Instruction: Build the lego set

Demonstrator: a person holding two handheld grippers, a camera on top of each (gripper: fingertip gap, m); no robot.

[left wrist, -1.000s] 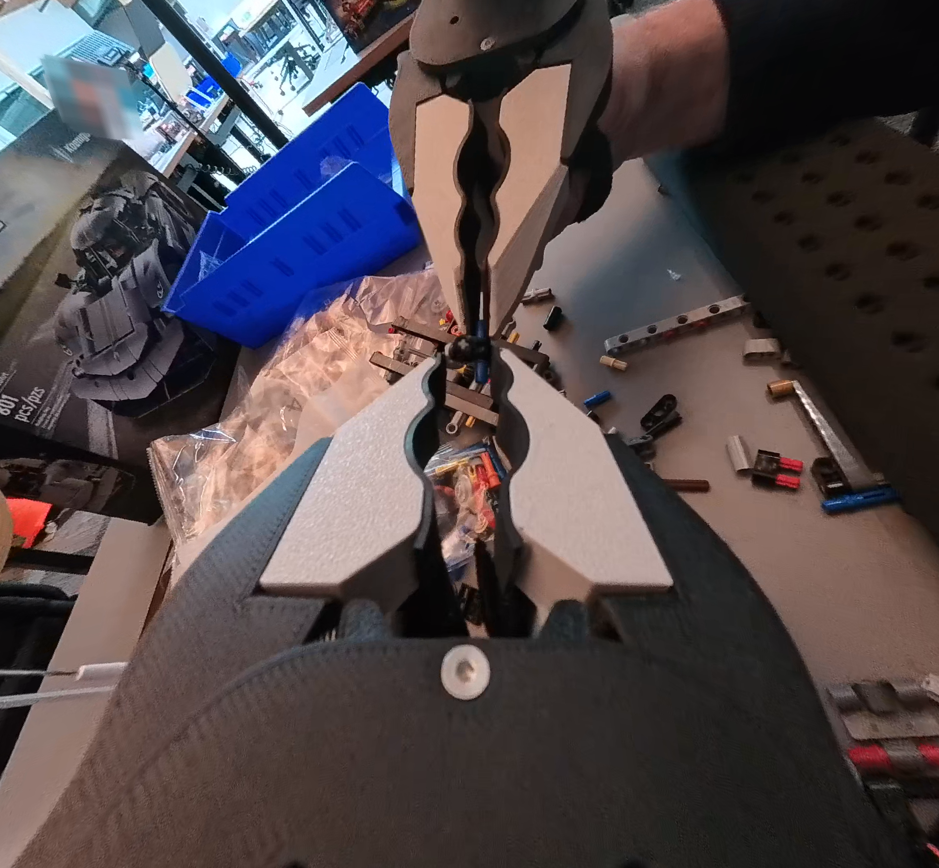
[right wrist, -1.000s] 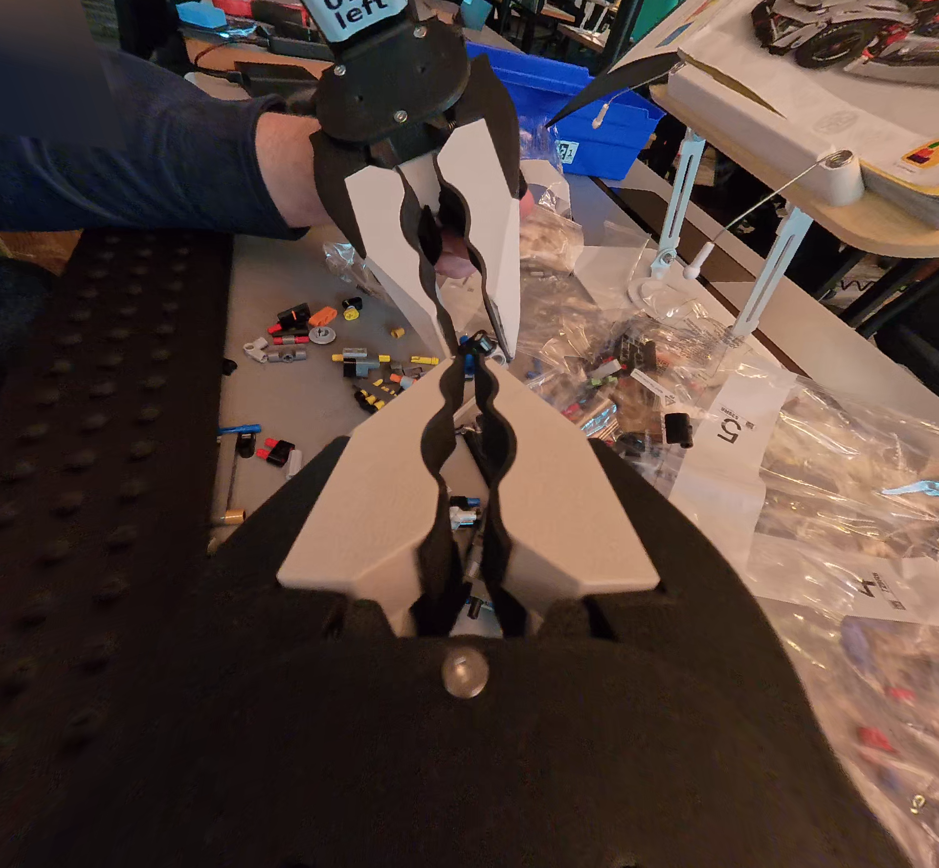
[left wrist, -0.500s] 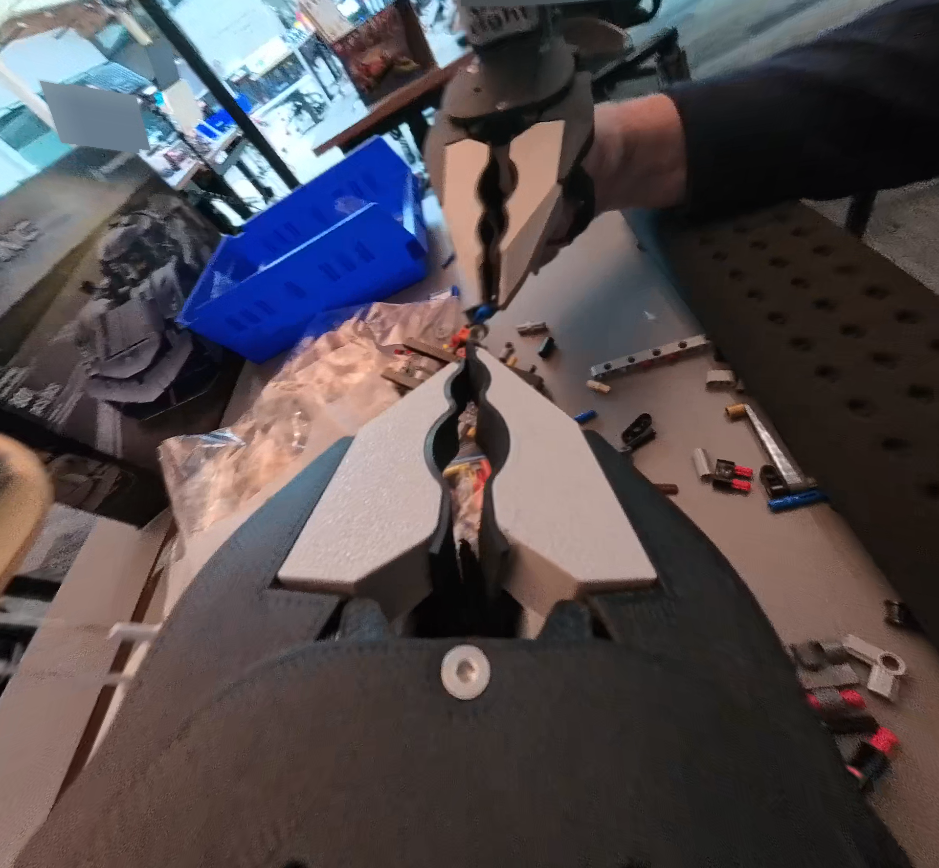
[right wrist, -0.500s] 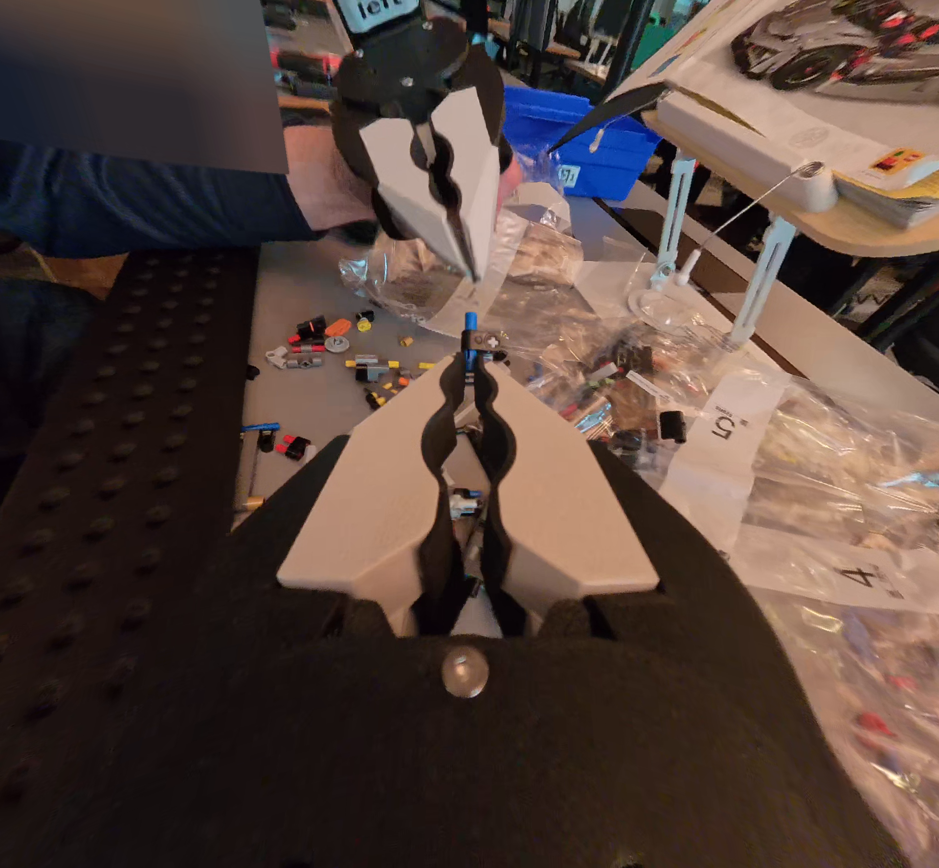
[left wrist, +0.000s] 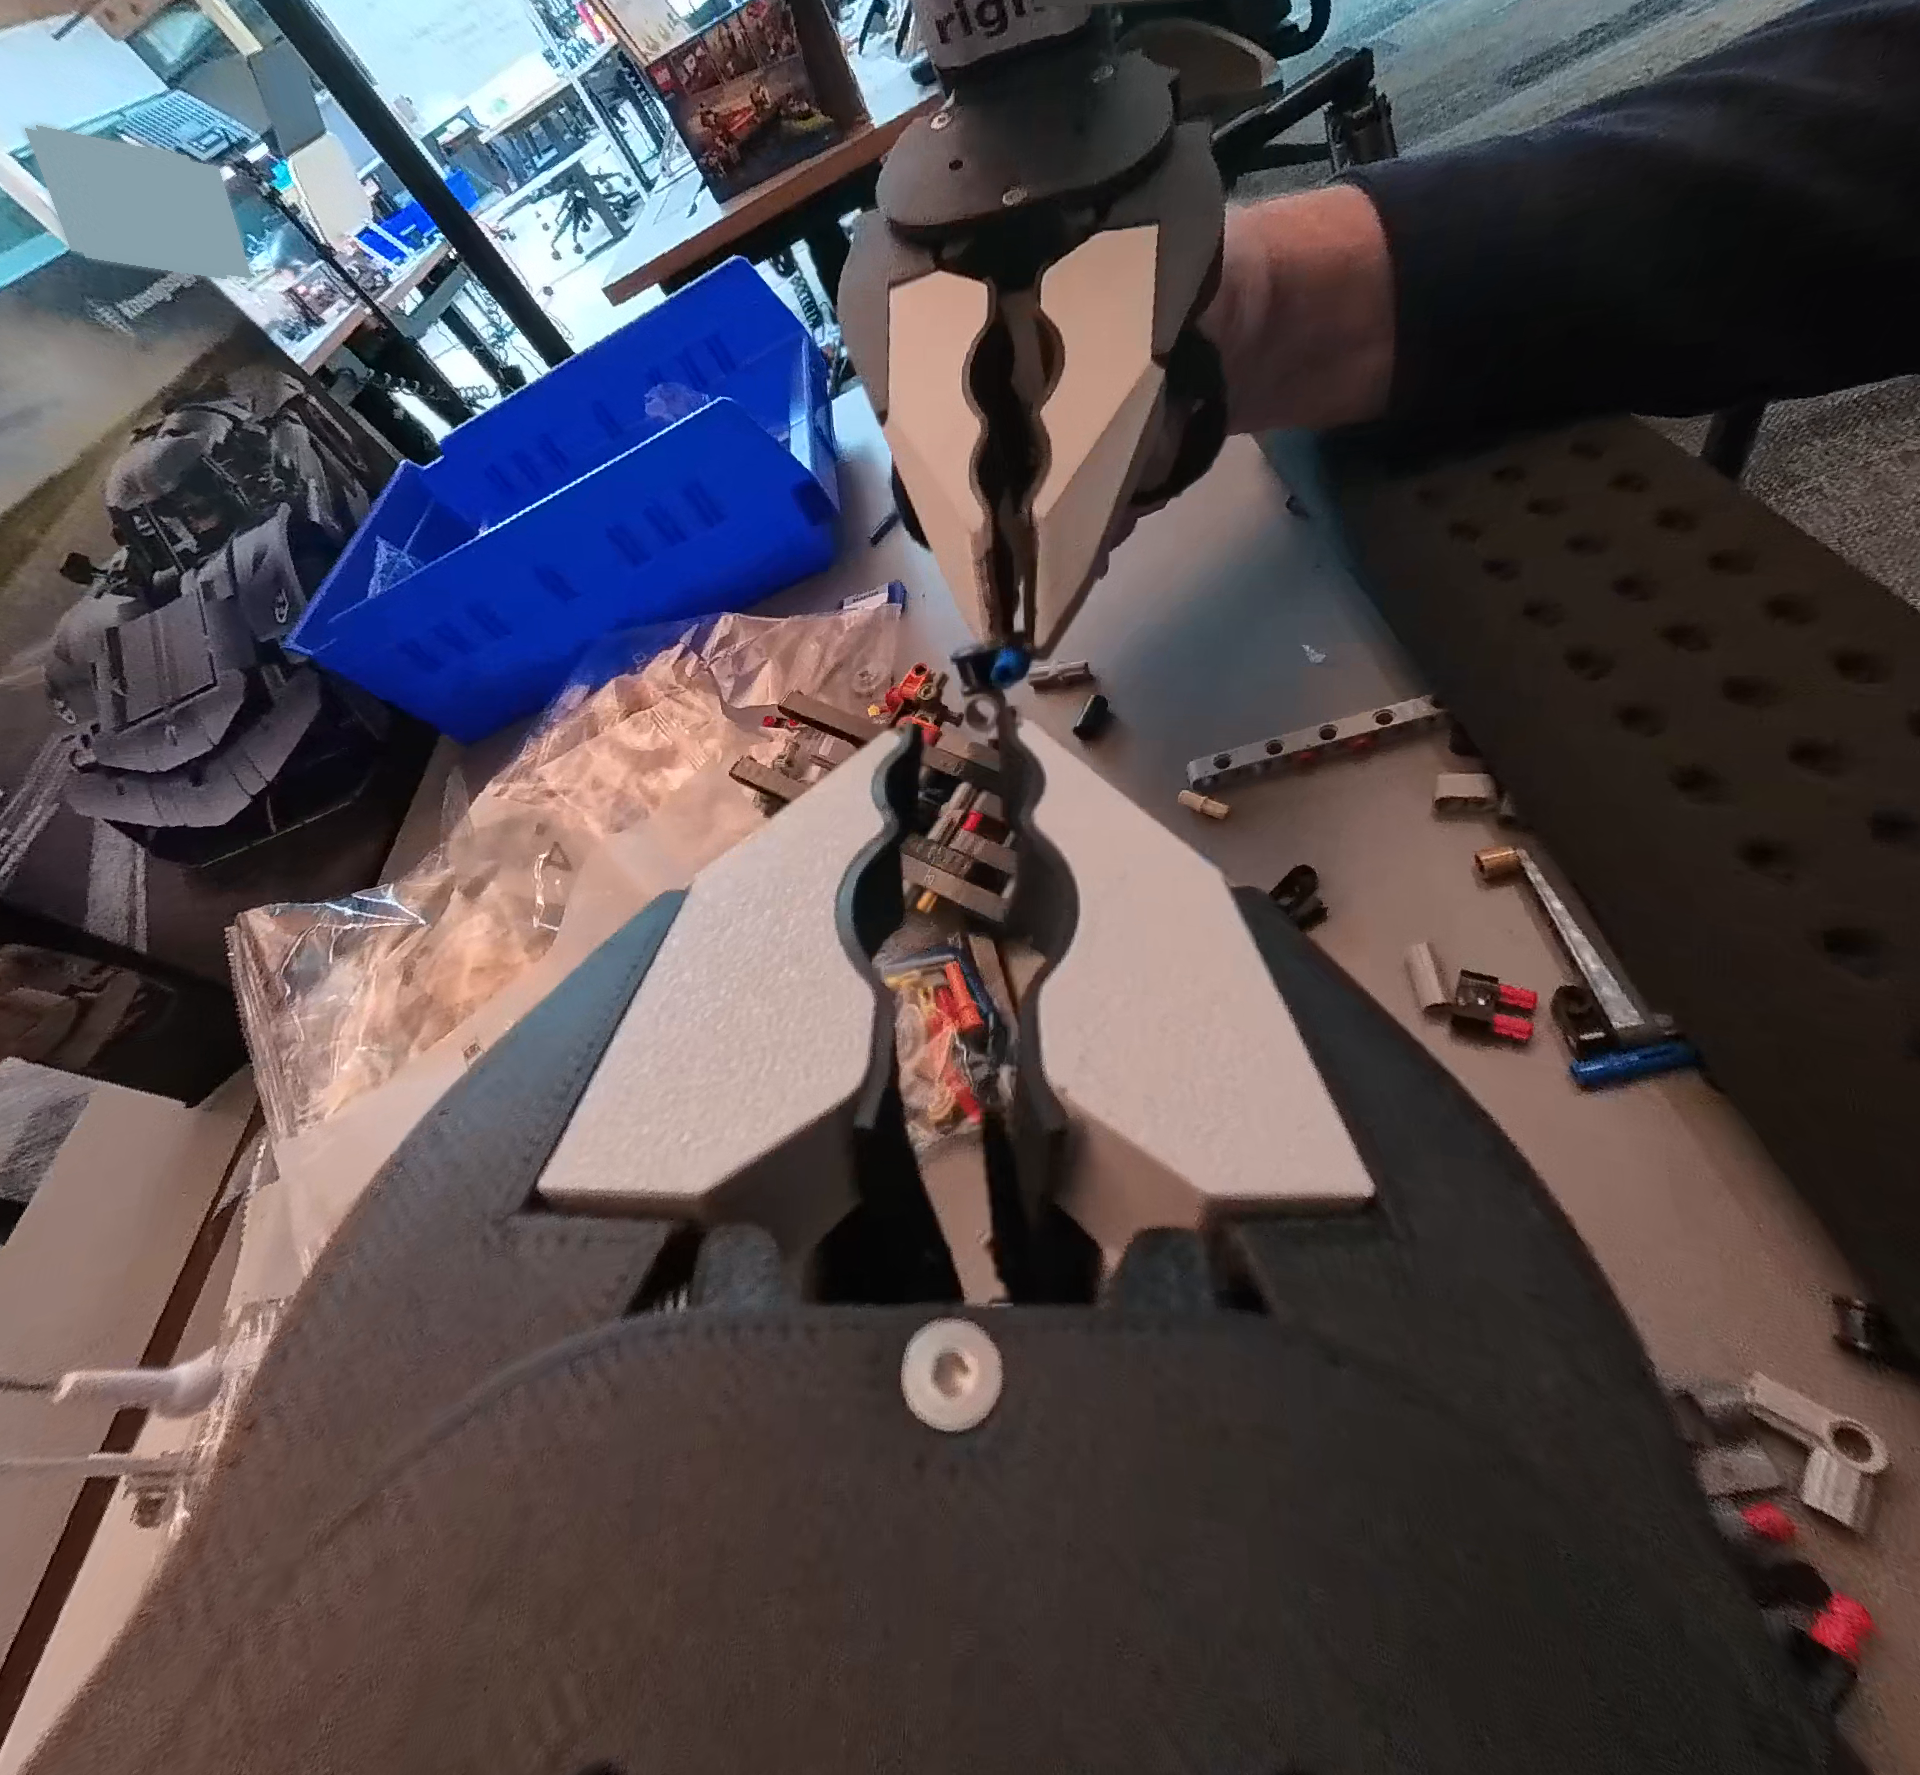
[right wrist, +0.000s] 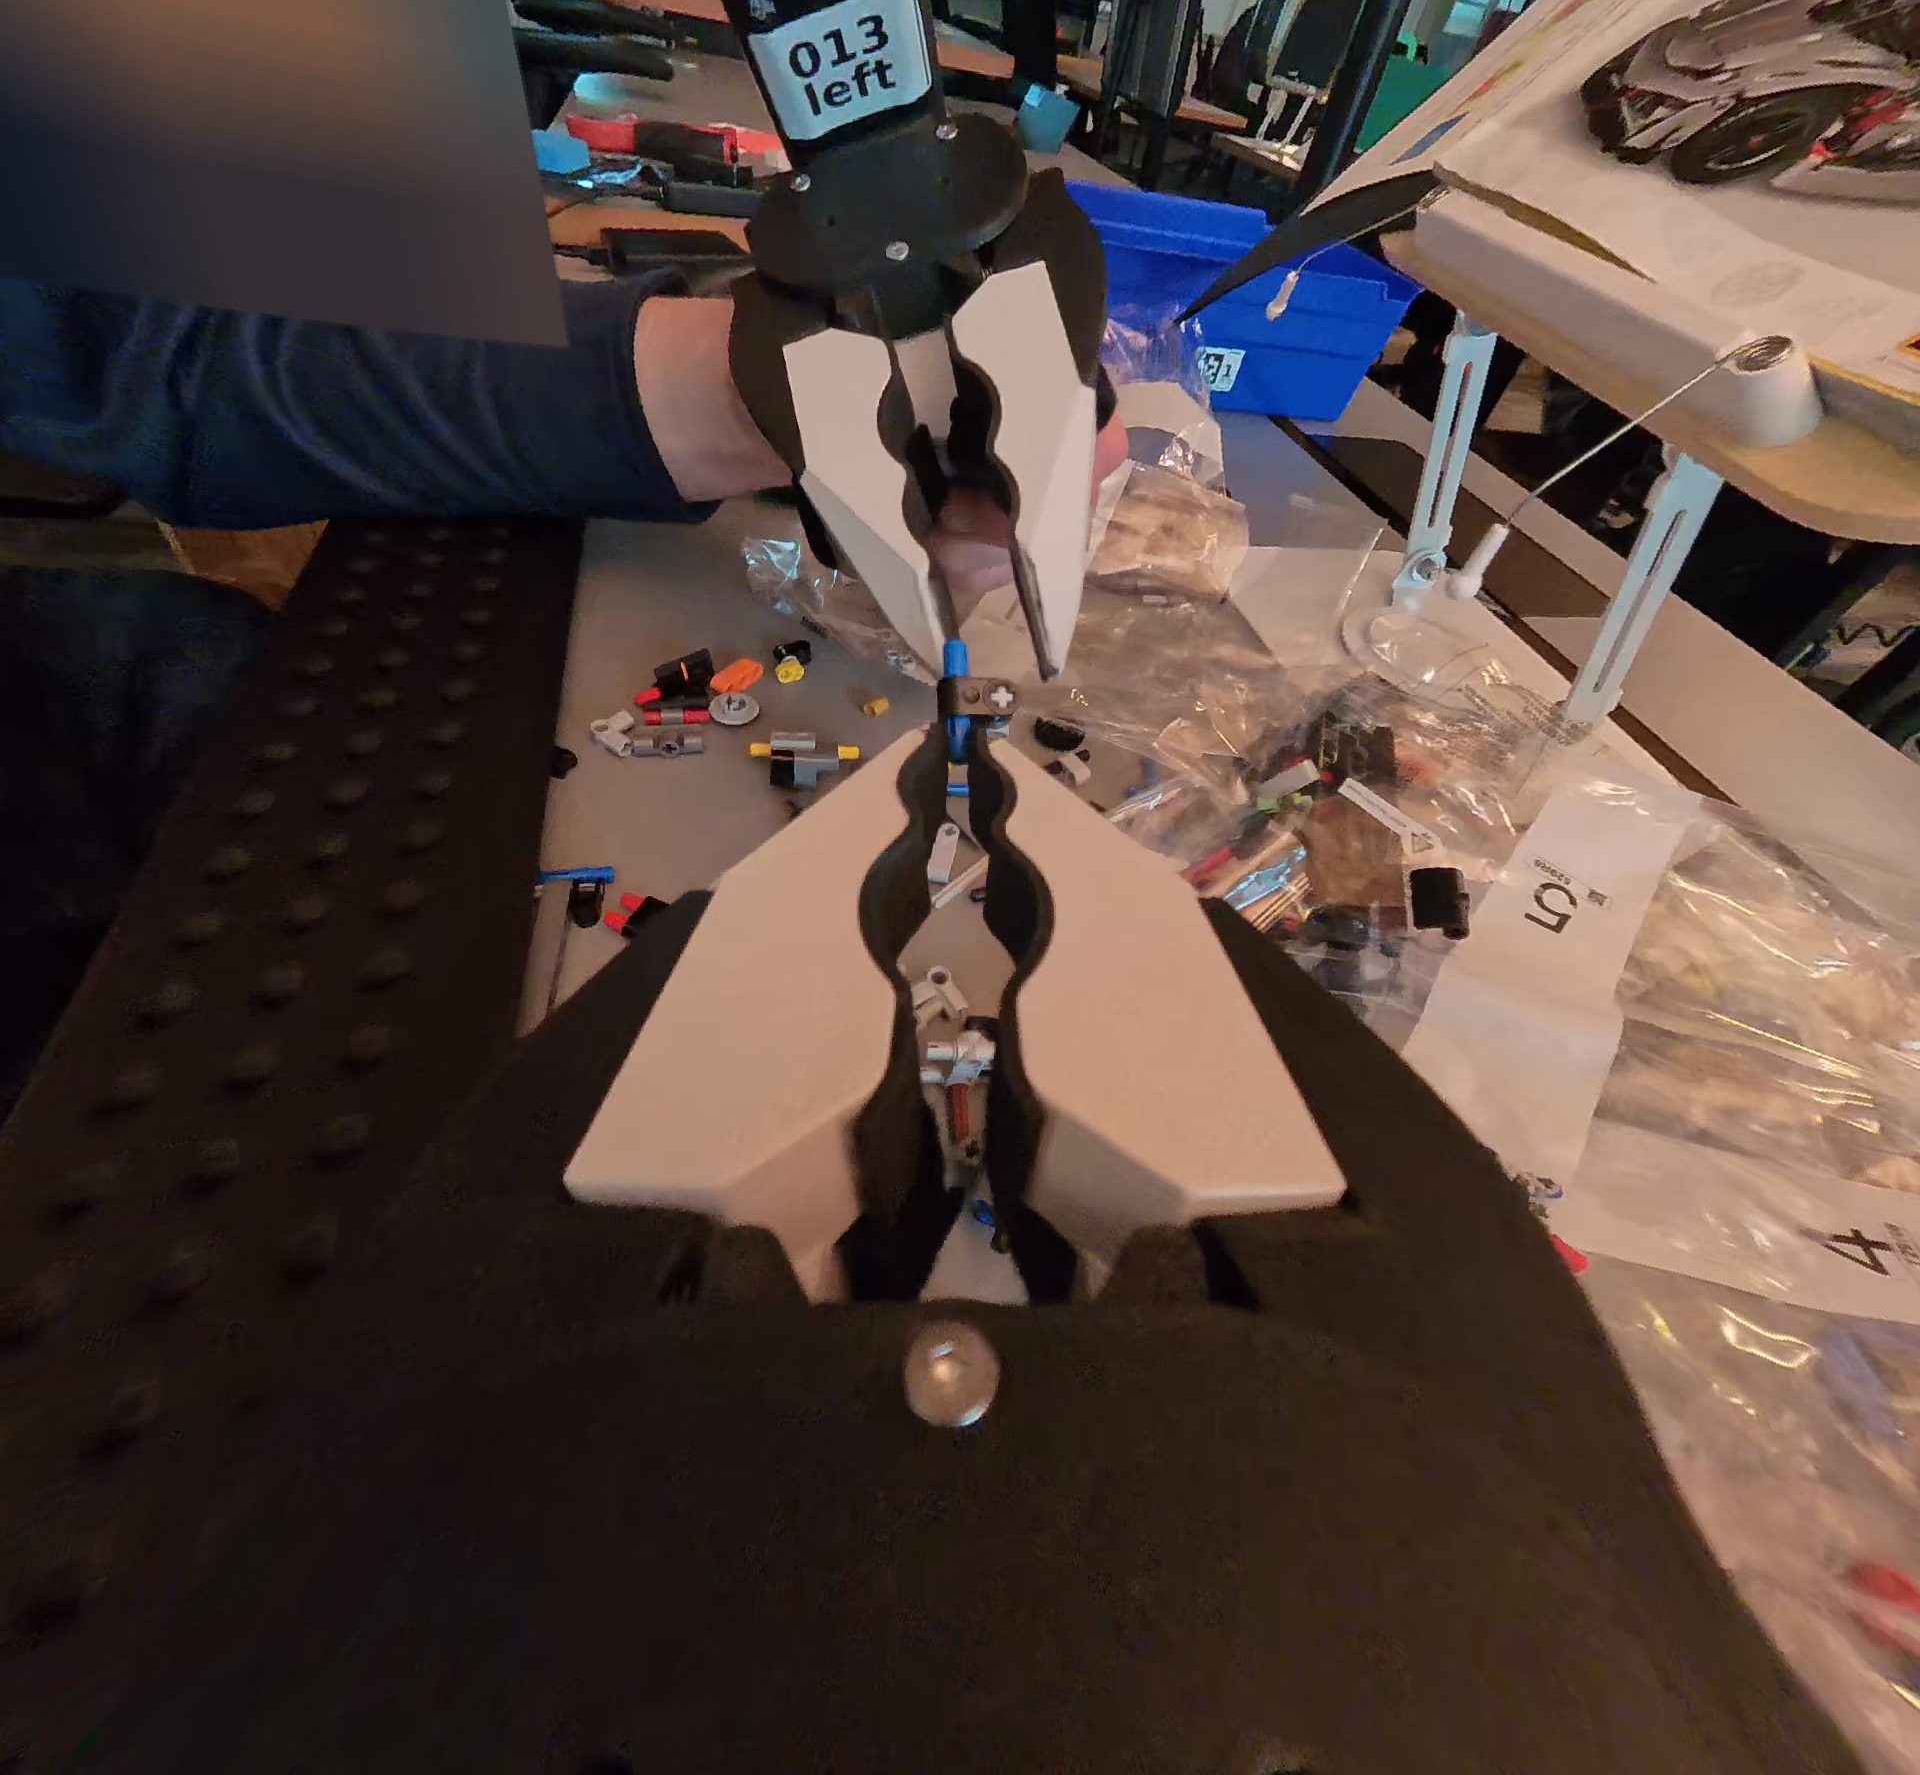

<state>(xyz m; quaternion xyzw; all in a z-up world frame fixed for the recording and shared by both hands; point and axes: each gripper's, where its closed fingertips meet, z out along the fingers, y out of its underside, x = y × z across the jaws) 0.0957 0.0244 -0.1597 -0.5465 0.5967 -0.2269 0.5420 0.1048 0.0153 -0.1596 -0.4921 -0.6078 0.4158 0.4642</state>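
Observation:
My right gripper [right wrist: 956, 743] is shut on a blue pin [right wrist: 954, 660] that runs through a small black connector [right wrist: 979, 695], held in the air above the grey table [right wrist: 665, 603]. The right gripper also shows in the left wrist view [left wrist: 1003, 629], with the blue and black piece [left wrist: 992, 660] at its tips. My left gripper [left wrist: 964, 733] points at it tip to tip, jaws a little apart and empty. In the right wrist view the left gripper [right wrist: 997, 653] has one fingertip beside the pin's top end.
Loose small parts [right wrist: 727, 697] and a grey holed beam [left wrist: 1309, 738] lie on the table. Clear bags of parts [right wrist: 1714, 998] cover one side. Blue bins [left wrist: 582, 530] stand behind. A black perforated mat [right wrist: 312, 790] borders the table. An instruction booklet [right wrist: 1714, 115] rests on a stand. Only a small space, under 4 cm, lies between the two pairs of fingers.
The two grippers drew apart half a second ago with the left one shut. Now the left has come back close to the piece and its jaws have opened. The right still holds the pin.

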